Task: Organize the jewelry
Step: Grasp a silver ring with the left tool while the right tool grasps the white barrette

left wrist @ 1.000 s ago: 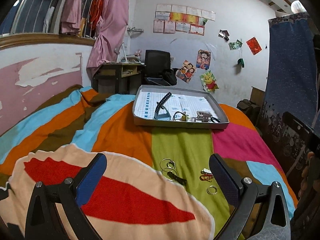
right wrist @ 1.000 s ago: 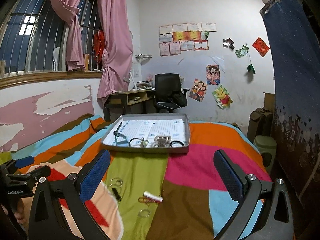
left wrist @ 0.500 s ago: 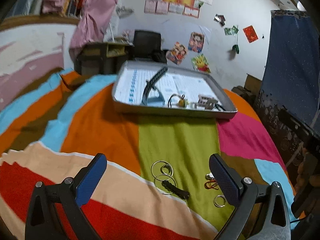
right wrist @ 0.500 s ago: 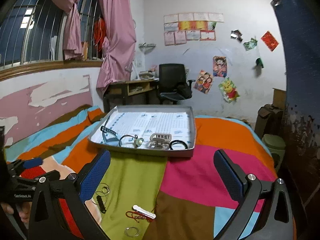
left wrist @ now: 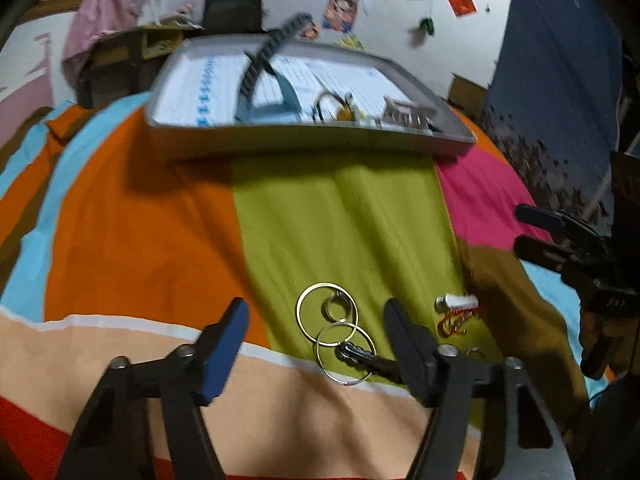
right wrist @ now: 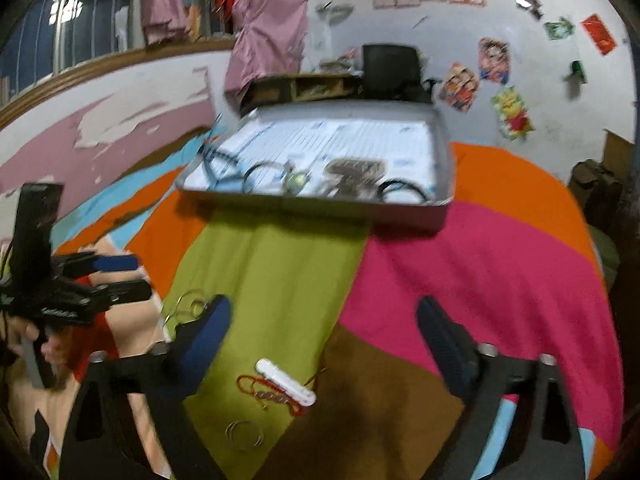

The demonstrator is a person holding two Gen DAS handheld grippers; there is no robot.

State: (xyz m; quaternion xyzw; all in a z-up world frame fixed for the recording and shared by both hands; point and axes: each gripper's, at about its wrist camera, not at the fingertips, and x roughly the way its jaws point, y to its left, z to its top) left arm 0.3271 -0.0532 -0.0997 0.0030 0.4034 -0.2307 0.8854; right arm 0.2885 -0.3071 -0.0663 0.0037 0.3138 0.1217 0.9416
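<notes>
On the green stripe of the blanket lie two linked metal hoops (left wrist: pixel 327 312) with a black clip (left wrist: pixel 366 360) at their near end. My left gripper (left wrist: pixel 316 328) hovers just above them, its jaws closing with the hoops between the fingers, pads not touching. To the right lie a white stick with red cord (right wrist: pixel 285 385) and a small ring (right wrist: pixel 244 434). Over these hangs my right gripper (right wrist: pixel 325 334), also closing, with nothing pressed. The grey tray (left wrist: pixel 312 139) beyond holds a black hairband (left wrist: pixel 262 64), hair ties and a claw clip (left wrist: pixel 408 114).
The striped blanket (right wrist: pixel 480 264) covers a bed. A desk and black office chair (right wrist: pixel 390 68) stand behind the tray against the postered wall. A dark blue curtain (left wrist: pixel 560 80) hangs on the right. A hand (right wrist: pixel 28 332) holds the left gripper (right wrist: pixel 136 276).
Both grippers have come forward and down toward the blanket, tilting lower. Their jaws have narrowed. The hoops now lie between the left fingers, and the white stick sits under the right ones.
</notes>
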